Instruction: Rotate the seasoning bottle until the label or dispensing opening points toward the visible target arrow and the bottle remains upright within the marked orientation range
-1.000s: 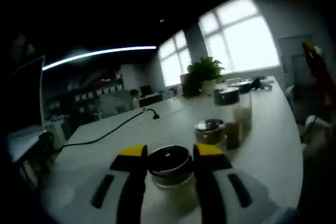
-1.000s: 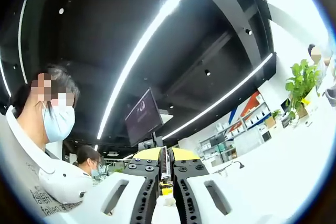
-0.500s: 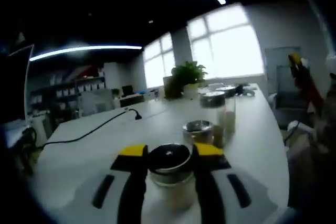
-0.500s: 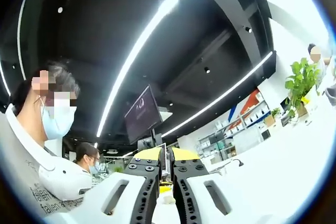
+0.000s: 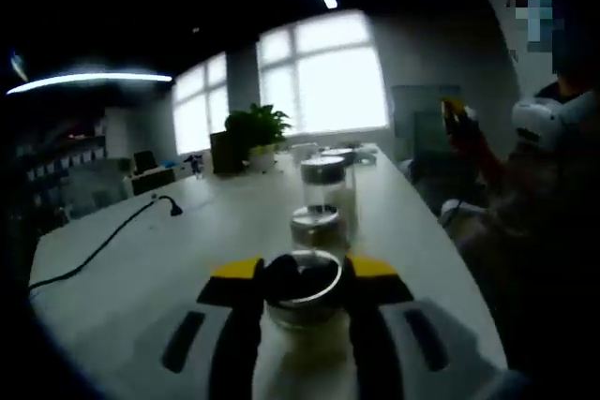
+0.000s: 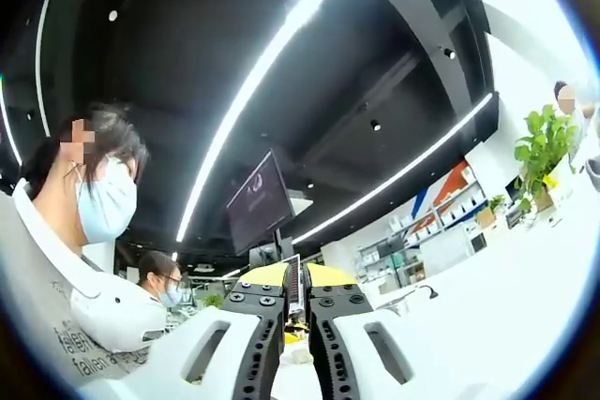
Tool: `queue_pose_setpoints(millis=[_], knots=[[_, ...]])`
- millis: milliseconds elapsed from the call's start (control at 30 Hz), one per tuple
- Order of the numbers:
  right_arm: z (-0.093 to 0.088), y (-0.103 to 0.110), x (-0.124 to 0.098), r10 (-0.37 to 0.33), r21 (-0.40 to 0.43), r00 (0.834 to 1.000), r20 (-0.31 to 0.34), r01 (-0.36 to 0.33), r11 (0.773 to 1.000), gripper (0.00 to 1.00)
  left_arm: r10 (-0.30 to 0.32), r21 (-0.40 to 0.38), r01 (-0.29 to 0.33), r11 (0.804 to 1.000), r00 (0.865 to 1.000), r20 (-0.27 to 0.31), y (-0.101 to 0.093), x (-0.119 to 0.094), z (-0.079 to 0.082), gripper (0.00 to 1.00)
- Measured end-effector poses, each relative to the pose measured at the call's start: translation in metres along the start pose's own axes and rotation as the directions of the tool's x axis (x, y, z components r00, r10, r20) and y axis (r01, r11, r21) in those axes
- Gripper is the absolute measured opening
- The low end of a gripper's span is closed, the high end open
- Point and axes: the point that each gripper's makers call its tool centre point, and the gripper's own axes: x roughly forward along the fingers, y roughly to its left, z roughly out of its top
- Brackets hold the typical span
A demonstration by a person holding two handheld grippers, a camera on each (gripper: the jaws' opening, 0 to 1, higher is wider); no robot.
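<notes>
So in my left gripper view there's a black cable (image 5: pixel 98 245) snaking across the white table (image 5: pixel 216 231) on the left side, and further back a potted plant (image 5: pixel 253 133) sits in front of the bright windows (image 5: pixel 323 72). My left gripper (image 5: pixel 302 278) has its yellow-tipped jaws clamped on either side of the seasoning bottle (image 5: pixel 302 292), right up near the metal lid, and the bottle looks upright between them, standing low in the middle of the view. Just beyond it there's a shorter jar (image 5: pixel 317 227) and then a taller jar (image 5: pixel 325 185), lined up going away from me along the table. Off to the right I can see a person (image 5: pixel 548 194) at the table edge, pretty dark and blurry. I can't make out any label or arrow from here. Over in the right gripper view, a person in a mask and white shirt (image 6: pixel 66 259) is on the left, my right gripper (image 6: pixel 296 302) is pointing up toward the ceiling lights with its jaws pressed together on nothing, a hanging monitor (image 6: pixel 258 203) is above it, and a plant (image 6: pixel 544 142) sits far right.
</notes>
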Motion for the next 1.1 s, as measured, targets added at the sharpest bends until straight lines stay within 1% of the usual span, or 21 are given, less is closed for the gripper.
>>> queue_pose_setpoints(millis=[67,133,233,300,400,467,533,567,600,633,667,700,767,867,900,933,967,1000,1033,1067,1100], knots=[[0.0,0.0,0.0,0.002,0.006,1.0,0.002,-0.002,1.0,0.03,-0.03,0.013,0.031,0.999,0.999,-0.014,-0.004,0.001,0.0,0.35],[0.0,-0.001,0.0,-0.003,0.007,1.0,0.001,0.003,1.0,0.03,-0.074,0.027,0.074,0.997,0.997,-0.009,-0.006,0.001,0.0,0.35],[0.002,-0.002,-0.001,-0.006,0.007,1.0,0.008,0.006,1.0,0.03,-0.099,0.002,0.099,0.995,0.995,-0.003,-0.005,0.0,0.0,0.35],[0.002,-0.002,-0.001,-0.007,0.007,1.0,0.012,0.006,1.0,0.03,-0.106,-0.006,0.106,0.994,0.994,0.001,-0.008,0.001,0.001,0.36],[0.002,-0.005,-0.002,-0.019,-0.007,1.0,0.004,0.019,1.0,0.03,-0.091,-0.041,0.093,0.995,0.995,0.033,-0.007,0.0,0.001,0.36],[0.005,-0.009,-0.004,-0.026,-0.007,1.0,0.011,0.026,1.0,0.03,-0.057,-0.046,0.061,0.997,0.996,0.068,-0.001,-0.004,0.004,0.37],[0.009,-0.011,-0.005,-0.035,-0.01,0.999,0.022,0.035,0.999,0.03,-0.011,-0.076,0.021,0.997,0.991,0.131,0.003,-0.008,0.013,0.49],[0.009,-0.011,-0.005,-0.036,-0.011,0.999,0.023,0.036,0.999,0.03,0.013,-0.113,0.006,0.994,0.986,0.169,0.006,-0.012,0.019,0.55],[0.009,-0.011,-0.005,-0.035,-0.01,0.999,0.025,0.035,0.999,0.03,0.029,-0.15,0.005,0.989,0.975,0.222,0.007,-0.016,0.027,0.61],[0.009,-0.011,-0.005,-0.034,-0.009,0.999,0.025,0.034,0.999,0.03,0.054,-0.181,-0.006,0.984,0.964,0.261,0.01,-0.02,0.034,0.61],[0.008,-0.01,-0.004,-0.033,-0.008,0.999,0.024,0.033,0.999,0.03,0.087,-0.207,-0.028,0.978,0.955,0.282,0.013,-0.025,0.038,0.59],[0.007,-0.01,-0.004,-0.033,-0.008,0.999,0.021,0.033,0.999,0.03,0.125,-0.225,-0.06,0.973,0.95,0.286,0.016,-0.027,0.04,0.55],[0.005,-0.011,-0.003,-0.035,-0.007,0.999,0.017,0.035,0.999,0.03,0.201,-0.201,-0.15,0.968,0.942,0.268,0.02,-0.031,0.04,0.54],[0.004,-0.013,-0.003,-0.041,-0.002,0.999,0.013,0.041,0.999,0.03,0.294,-0.185,-0.261,0.947,0.938,0.184,0.018,-0.032,0.034,0.56],[0.004,-0.014,-0.003,-0.045,0.0,0.999,0.013,0.045,0.999,0.03,0.33,-0.193,-0.302,0.934,0.934,0.139,0.02,-0.034,0.031,0.56],[0.004,-0.015,-0.003,-0.051,0.003,0.999,0.012,0.051,0.999,0.03,0.352,-0.187,-0.329,0.925,0.93,0.107,0.021,-0.034,0.03,0.58],[0.004,-0.017,-0.003,-0.058,0.006,0.998,0.014,0.058,0.998,0.03,0.389,-0.217,-0.367,0.905,0.919,0.069,0.024,-0.037,0.028,0.59],[0.005,-0.018,-0.003,-0.062,0.008,0.998,0.016,0.062,0.998,0.03,0.41,-0.231,-0.387,0.893,0.91,0.059,0.025,-0.038,0.03,0.61],[0.006,-0.018,-0.004,-0.064,0.01,0.998,0.018,0.064,0.998,0.03,0.434,-0.271,-0.41,0.871,0.9,0.032,0.027,-0.04,0.03,0.61],[0.006,-0.019,-0.004,-0.068,0.011,0.997,0.022,0.068,0.998,0.03,0.451,-0.279,-0.424,0.862,0.892,0.038,0.028,-0.041,0.034,0.61],[0.007,-0.019,-0.005,-0.073,0.01,0.997,0.027,0.072,0.997,0.03,0.457,-0.269,-0.428,0.863,0.888,0.054,0.026,-0.042,0.039,0.62]])
